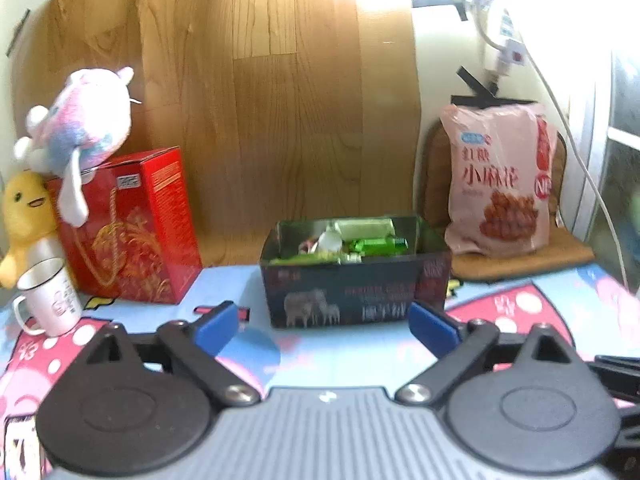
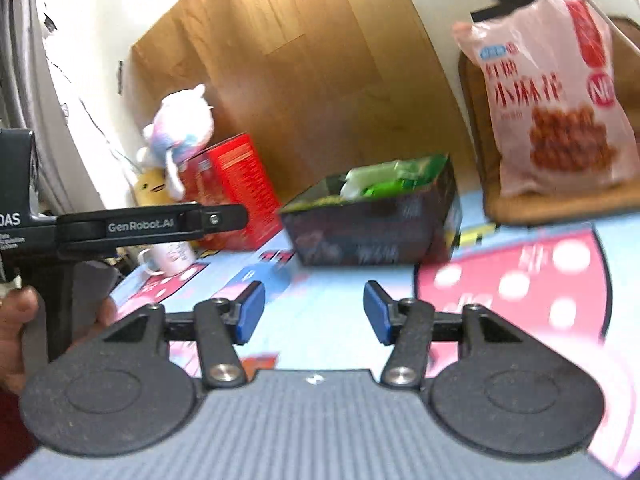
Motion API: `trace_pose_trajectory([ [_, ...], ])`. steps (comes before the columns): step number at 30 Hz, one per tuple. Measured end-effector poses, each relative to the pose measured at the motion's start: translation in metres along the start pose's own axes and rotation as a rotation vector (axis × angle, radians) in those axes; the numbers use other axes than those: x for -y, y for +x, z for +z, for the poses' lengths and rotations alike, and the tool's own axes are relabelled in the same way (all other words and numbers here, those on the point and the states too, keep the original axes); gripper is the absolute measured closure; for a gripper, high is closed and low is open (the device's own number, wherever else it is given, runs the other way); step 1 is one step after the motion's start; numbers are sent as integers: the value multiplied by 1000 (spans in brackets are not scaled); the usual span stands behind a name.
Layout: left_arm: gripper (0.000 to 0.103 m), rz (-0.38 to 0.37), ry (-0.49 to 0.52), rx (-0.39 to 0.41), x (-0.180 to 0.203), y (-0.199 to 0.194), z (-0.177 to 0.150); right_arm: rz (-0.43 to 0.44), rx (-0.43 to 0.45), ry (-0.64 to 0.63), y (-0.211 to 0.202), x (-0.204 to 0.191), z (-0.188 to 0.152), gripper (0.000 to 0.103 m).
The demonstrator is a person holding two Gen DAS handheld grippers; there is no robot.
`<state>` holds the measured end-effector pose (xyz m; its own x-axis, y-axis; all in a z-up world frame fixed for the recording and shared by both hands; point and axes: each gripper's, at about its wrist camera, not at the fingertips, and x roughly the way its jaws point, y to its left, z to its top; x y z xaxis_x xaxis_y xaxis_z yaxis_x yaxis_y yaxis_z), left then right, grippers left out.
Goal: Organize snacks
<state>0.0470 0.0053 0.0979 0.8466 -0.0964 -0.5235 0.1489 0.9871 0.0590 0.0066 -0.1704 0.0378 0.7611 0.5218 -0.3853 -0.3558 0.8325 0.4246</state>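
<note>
Snack box (image 1: pixel 356 292) on mat, left gripper (image 1: pixel 324 326) and right gripper (image 2: pixel 314 310) before it, jaws wide, empty, pink bag (image 1: pixel 500 180) right of box, red carton (image 1: pixel 132 224) left.

Clearance ahead of my grippers
Bare mat (image 1: pixel 320 344) to the snack box (image 1: pixel 356 292); red carton (image 1: pixel 132 228) and mug (image 1: pixel 52 300) crowd the left.
</note>
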Motion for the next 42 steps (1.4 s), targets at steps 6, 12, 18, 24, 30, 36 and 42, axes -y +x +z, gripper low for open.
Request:
trace_pose_trajectory([
  [6, 7, 10, 13, -26, 7, -16, -35, 17, -19, -37, -9, -24, -33, 44],
  [12, 7, 45, 7, -49, 5, -22, -52, 21, -84, -117, 3, -46, -51, 22],
  [18, 7, 95, 4, -47, -7, -25, -55, -13, -159, -263, 45, -68, -52, 16],
  [24, 7, 148, 2, -65, -20, -18, -59, -48, -268, -375, 86, -74, -59, 16],
  [30, 7, 152, -6, -108, -28, 0, -67, 2, -272, -463, 72, -60, -56, 47],
  [36, 7, 124, -2, -140, -22, 15, -73, 4, -252, -521, 28, -26, -60, 47],
  [42, 7, 86, 46, -154, -5, 29, -75, -242, -133, -559, -17, 10, -62, 27],
])
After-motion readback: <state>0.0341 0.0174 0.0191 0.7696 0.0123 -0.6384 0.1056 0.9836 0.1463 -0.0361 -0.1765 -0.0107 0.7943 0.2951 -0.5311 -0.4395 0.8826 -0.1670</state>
